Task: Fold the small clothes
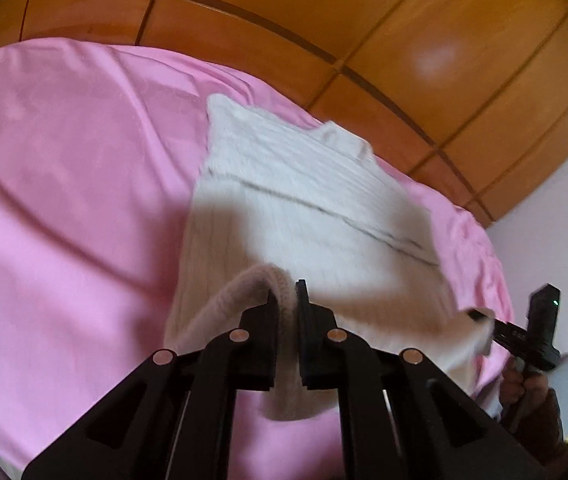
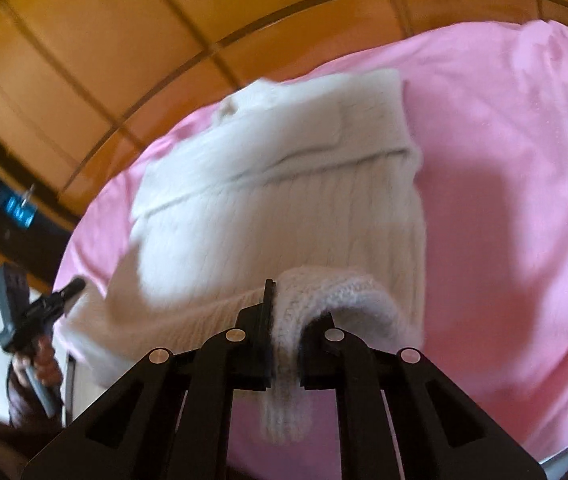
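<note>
Lying on the pink bed sheet (image 1: 64, 184), the white knit sweater (image 1: 307, 200) runs lengthwise from its near hem up toward the wooden wardrobe (image 1: 423, 60) — its collar end points at the wardrobe, its hem end back at the tongs. A sleeve lies folded across the chest, crosswise to that long axis.

Both tongs are pinched narrow on the hem, each at one near corner. In the left wrist view, the left tongs (image 1: 285, 300) clamp a ribbed fold of the hem edge, which loops up over the left pad and hangs down between the fingers. In the right wrist view, the right tongs (image 2: 287, 304) clamp the other corner the same way — the thick rib curls over the right pad and a strip droops below. The hem is lifted off the sheet at both corners, while the collar end of the sweater, nearer the wardrobe, rests on the bed. Both views are blurred.
</note>
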The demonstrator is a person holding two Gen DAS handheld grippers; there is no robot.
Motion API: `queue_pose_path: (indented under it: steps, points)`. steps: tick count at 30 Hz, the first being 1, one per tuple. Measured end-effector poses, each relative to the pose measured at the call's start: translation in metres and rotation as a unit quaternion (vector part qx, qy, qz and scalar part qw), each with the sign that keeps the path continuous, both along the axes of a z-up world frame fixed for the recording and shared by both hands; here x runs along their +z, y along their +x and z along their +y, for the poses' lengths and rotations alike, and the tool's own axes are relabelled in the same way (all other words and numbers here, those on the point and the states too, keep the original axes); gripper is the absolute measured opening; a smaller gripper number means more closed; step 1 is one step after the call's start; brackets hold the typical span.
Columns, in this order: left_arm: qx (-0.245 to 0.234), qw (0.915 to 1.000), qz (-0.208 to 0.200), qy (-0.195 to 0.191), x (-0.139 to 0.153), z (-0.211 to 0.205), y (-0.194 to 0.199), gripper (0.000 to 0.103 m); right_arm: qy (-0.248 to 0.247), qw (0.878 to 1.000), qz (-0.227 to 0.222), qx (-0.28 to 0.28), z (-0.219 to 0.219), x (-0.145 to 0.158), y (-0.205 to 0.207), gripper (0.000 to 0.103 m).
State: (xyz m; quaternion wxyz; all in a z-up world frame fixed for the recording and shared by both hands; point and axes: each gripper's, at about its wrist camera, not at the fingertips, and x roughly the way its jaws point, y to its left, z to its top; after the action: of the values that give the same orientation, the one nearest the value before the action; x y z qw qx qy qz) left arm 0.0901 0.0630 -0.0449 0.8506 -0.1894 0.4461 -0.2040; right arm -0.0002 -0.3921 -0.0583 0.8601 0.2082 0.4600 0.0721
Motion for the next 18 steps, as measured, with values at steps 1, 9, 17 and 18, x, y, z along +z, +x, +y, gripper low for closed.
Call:
queue_pose_path:
  steps: [1,9,17,18]
  points:
    - [0.005,1.0,0.006,0.003,-0.002,-0.004,0.015,0.007,0.0,1.0,0.003,-0.011,-0.004,-0.003,0.009,0.007]
    - [0.081,0.9964,0.01,-0.022,-0.004,0.022,0.057,0.059,0.023,0.997,-0.001,-0.069,-0.036,-0.006,0.038,0.049]
    - [0.018,0.9985,0.047,-0.022,-0.052,0.036,0.014,0.068,-0.009,0.998,0.001,-0.064,-0.048,-0.012,-0.002,0.079]
    - [0.01,0.9984,0.051,-0.022,-0.057,0.033,0.009,0.068,-0.022,0.998,0.006,-0.056,-0.044,-0.018,-0.005,0.079]
